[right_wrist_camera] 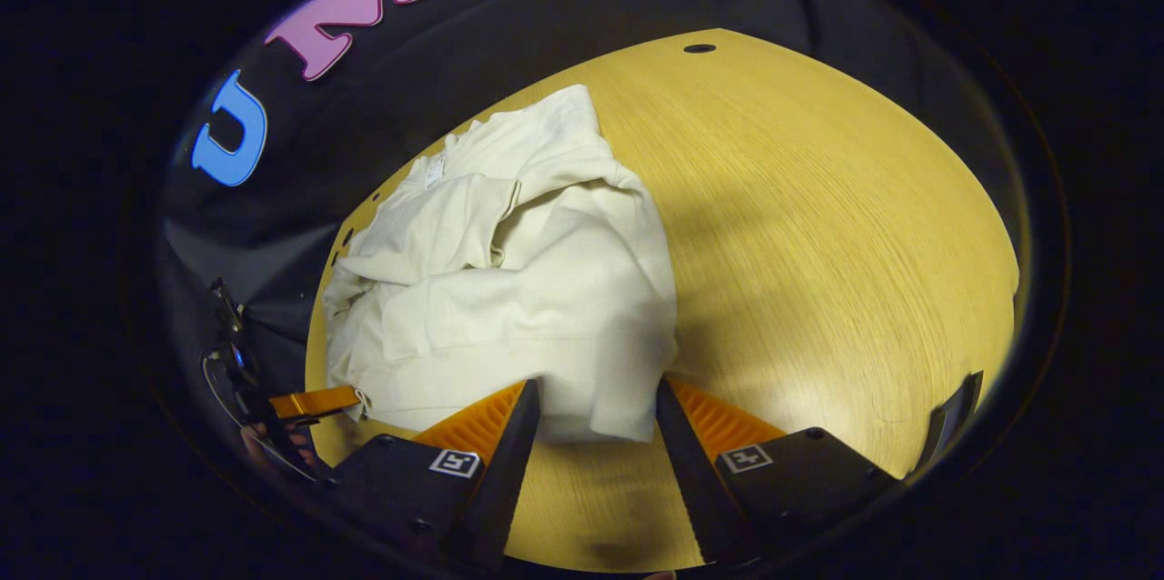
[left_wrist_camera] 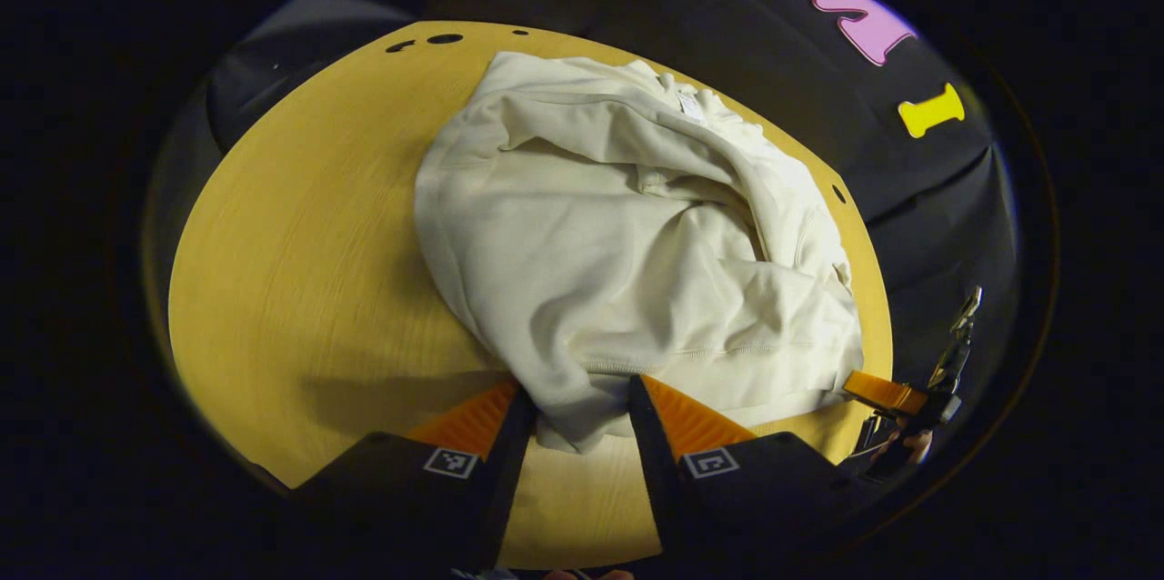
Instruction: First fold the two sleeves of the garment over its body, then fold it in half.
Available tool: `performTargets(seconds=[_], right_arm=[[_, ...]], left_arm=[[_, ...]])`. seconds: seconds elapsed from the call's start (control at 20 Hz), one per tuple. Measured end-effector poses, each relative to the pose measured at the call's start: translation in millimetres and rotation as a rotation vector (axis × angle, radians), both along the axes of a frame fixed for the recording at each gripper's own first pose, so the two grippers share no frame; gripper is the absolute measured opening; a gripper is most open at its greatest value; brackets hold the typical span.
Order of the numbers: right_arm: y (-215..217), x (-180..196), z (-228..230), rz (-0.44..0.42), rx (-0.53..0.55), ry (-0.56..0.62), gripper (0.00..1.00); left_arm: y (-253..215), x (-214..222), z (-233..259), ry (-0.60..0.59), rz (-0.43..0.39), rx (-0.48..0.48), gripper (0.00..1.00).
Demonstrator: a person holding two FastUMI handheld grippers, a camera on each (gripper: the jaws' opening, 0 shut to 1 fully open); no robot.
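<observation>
A cream sweatshirt point(left_wrist_camera: 627, 235) lies bunched on the round wooden table point(left_wrist_camera: 309, 271), its neck label at the far side and its hem toward me. In the left gripper view, my left gripper point(left_wrist_camera: 579, 407) is shut on a thick fold of the hem's near corner, which fills the gap between the fingers. The right gripper point(left_wrist_camera: 887, 394) shows at the hem's other corner. In the right gripper view, my right gripper point(right_wrist_camera: 596, 412) is shut on the hem of the sweatshirt point(right_wrist_camera: 509, 289) at its corner. The left gripper point(right_wrist_camera: 314, 400) touches the hem at far left.
Bare wooden tabletop point(right_wrist_camera: 818, 244) stretches wide to the right in the right gripper view and to the left in the left gripper view. Small holes point(left_wrist_camera: 444, 39) dot the table's far rim. Black cloth wall surrounds the table.
</observation>
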State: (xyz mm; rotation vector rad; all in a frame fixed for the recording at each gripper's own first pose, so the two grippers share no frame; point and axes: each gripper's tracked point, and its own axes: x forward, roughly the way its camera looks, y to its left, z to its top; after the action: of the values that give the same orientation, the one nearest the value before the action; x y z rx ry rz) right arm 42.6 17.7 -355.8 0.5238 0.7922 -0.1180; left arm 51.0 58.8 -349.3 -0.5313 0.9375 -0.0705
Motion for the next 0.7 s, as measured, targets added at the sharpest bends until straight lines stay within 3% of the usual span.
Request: performTargets(seconds=[0.05, 0.1, 0.2, 0.3, 0.35, 0.4, 0.5, 0.55, 0.6, 0.65, 0.7], right_arm=[[3, 2, 2, 0.004, -0.003, -0.012, 0.68], [6, 2, 1, 0.011, -0.012, -0.018, 0.81], [6, 1, 1, 0.020, -0.053, -0.020, 0.85], [9, 2, -2, 0.037, -0.114, -0.013, 0.85], [8, 1, -5, 0.042, -0.161, 0.001, 0.75], [6, 0, -8, 0.038, -0.212, 0.018, 0.83], [1, -1, -10, 0.050, -0.327, 0.029, 0.66], [5, 2, -11, 0.078, -0.349, 0.011, 0.54], [14, 3, -11, 0.102, -0.335, -0.005, 0.51], [16, 4, -11, 0.094, -0.327, -0.011, 0.27], [19, 6, -8, 0.093, -0.299, -0.021, 0.19]], left_arm=[[-2, 2, 0, -0.018, 0.017, -0.038, 0.71], [-2, 0, 3, -0.034, 0.045, -0.069, 0.72], [0, -3, -1, -0.019, 0.083, -0.094, 0.71], [5, -3, -5, 0.014, 0.096, -0.047, 0.61], [7, -3, -8, 0.033, 0.090, -0.011, 0.51], [8, -6, -9, 0.050, 0.080, 0.022, 0.48], [3, 0, -9, 0.045, 0.048, 0.023, 0.36], [1, 3, -6, 0.032, 0.036, 0.004, 0.29], [-1, 4, -9, 0.024, 0.030, -0.018, 0.28], [-3, 6, -8, 0.017, 0.026, -0.042, 0.21], [-5, 8, -6, -0.003, 0.023, -0.070, 0.17]])
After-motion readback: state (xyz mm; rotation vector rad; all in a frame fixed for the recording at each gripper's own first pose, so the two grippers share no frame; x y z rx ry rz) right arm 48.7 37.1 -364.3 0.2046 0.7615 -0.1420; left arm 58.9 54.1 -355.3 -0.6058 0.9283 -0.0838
